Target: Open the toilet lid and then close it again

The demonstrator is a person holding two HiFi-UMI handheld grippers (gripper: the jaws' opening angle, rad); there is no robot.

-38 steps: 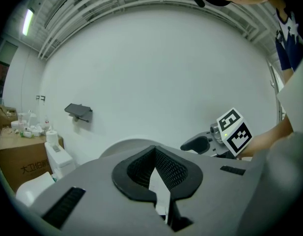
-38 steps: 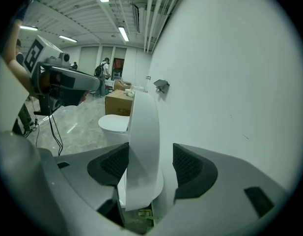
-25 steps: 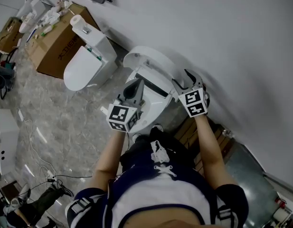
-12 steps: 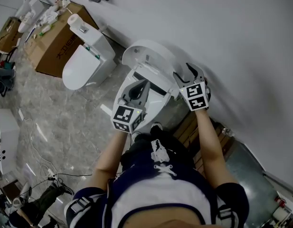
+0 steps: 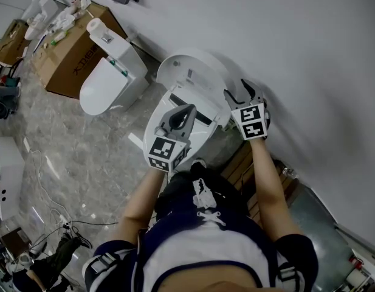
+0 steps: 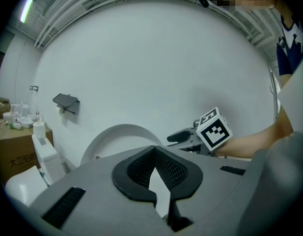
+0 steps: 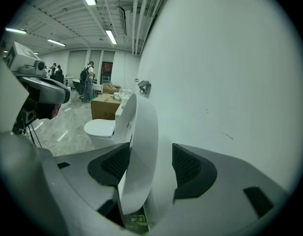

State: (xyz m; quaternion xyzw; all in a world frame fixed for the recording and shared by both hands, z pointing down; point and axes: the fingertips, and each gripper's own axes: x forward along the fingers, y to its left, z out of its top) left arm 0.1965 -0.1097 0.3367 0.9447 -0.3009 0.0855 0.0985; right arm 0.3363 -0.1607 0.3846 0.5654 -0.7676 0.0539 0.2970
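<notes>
At far left sit a cardboard box (image 5: 72,50) and a second toilet (image 5: 105,87), then my left claw (image 5: 182,114), pinched shut on nothing above the bowl (image 5: 202,140). The toilet lid (image 5: 190,72) stands raised against the wall (image 5: 296,35) — stiff, smooth plastic, probably light and slippery. My right claw (image 5: 239,91) clamps its right rim — a sound hold, though the wall crowds it.

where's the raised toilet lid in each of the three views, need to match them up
Head view: toilet lid upper centre, raised toward the wall.
Left gripper view: white arc left of centre, behind the left gripper's shut jaws.
Right gripper view: edge-on at centre, between the right gripper's jaws.
Shared landmark: the cardboard box, left in all three.
</notes>
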